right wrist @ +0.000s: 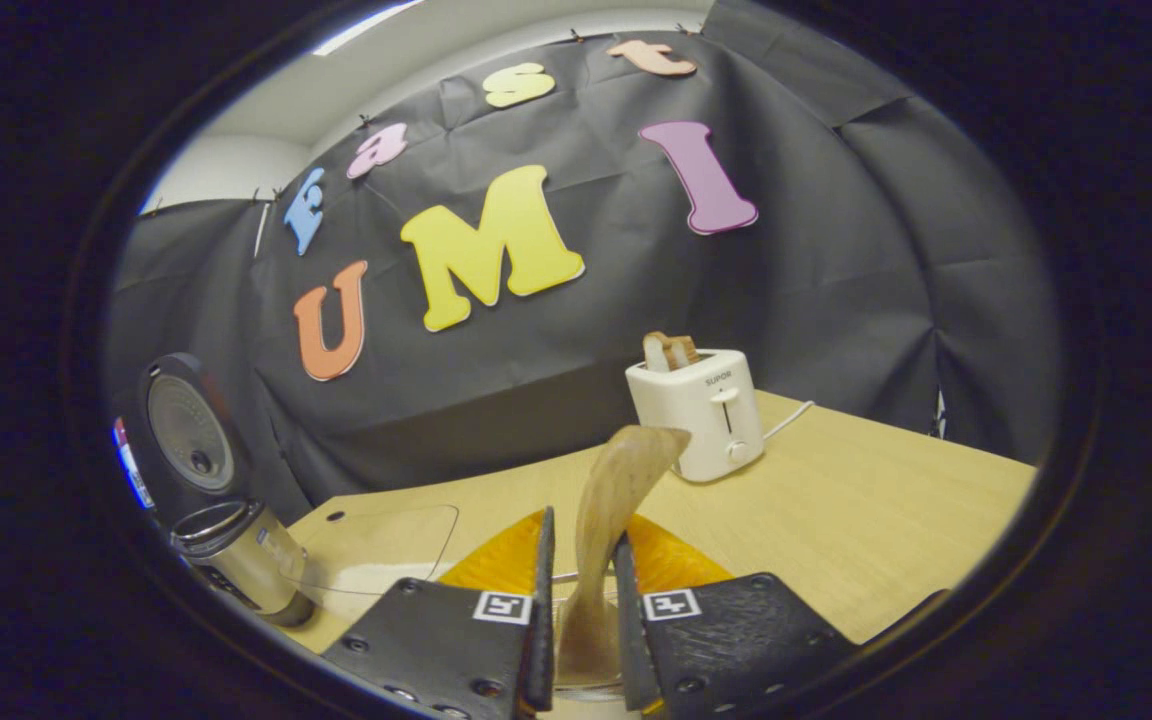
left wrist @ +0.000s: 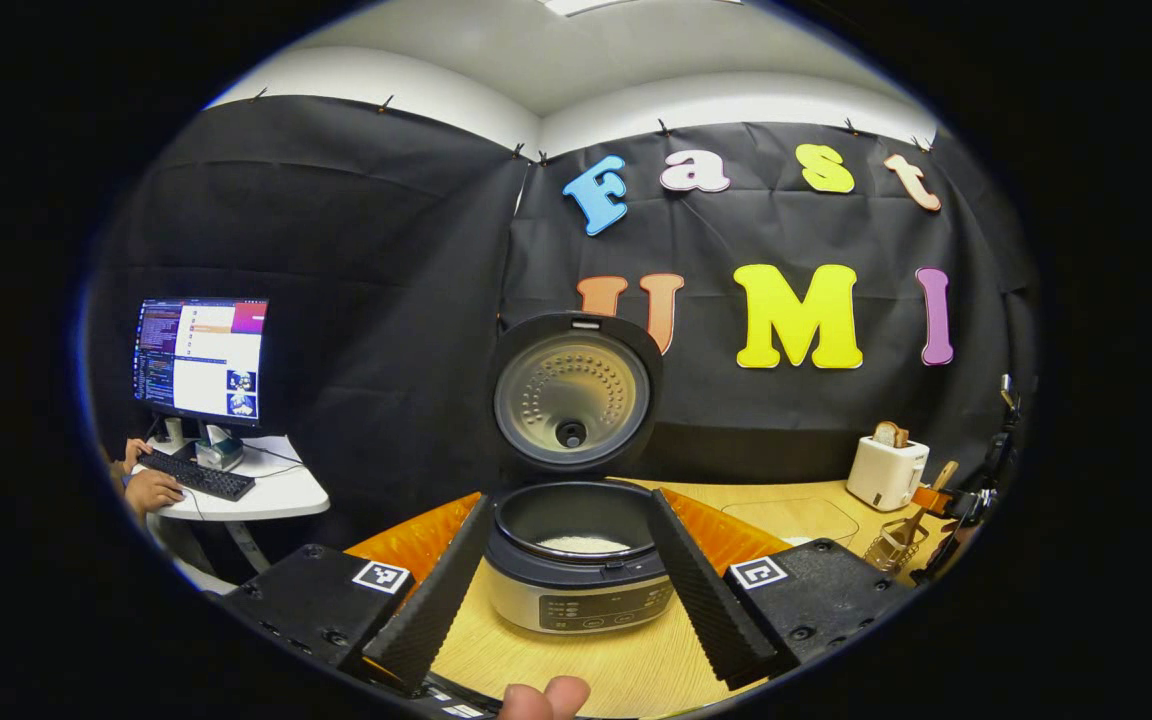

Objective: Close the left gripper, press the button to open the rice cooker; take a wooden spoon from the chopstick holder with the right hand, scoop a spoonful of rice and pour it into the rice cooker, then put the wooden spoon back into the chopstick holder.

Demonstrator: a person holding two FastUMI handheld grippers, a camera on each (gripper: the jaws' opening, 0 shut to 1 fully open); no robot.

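The rice cooker (left wrist: 576, 590) stands on the wooden table with its lid (left wrist: 572, 400) raised upright; white rice (left wrist: 581, 545) lies in the inner pot. My left gripper (left wrist: 569, 505) is open, its fingers spread to either side of the cooker's front without touching it. My right gripper (right wrist: 584, 530) is shut on the shaft of the wooden spoon (right wrist: 631, 460), whose bowl points up. The wire chopstick holder (left wrist: 894, 547) sits just beneath that spoon; its rim (right wrist: 576, 577) shows between the fingers. The cooker (right wrist: 236, 560) stands off to the left in the right gripper view.
A white toaster (right wrist: 701, 410) holding a slice of bread stands at the back of the table. A clear shallow tray (right wrist: 376, 550) lies between cooker and holder. A person sits at a desk with a monitor (left wrist: 201, 360) far left. A thumb (left wrist: 541, 700) shows below.
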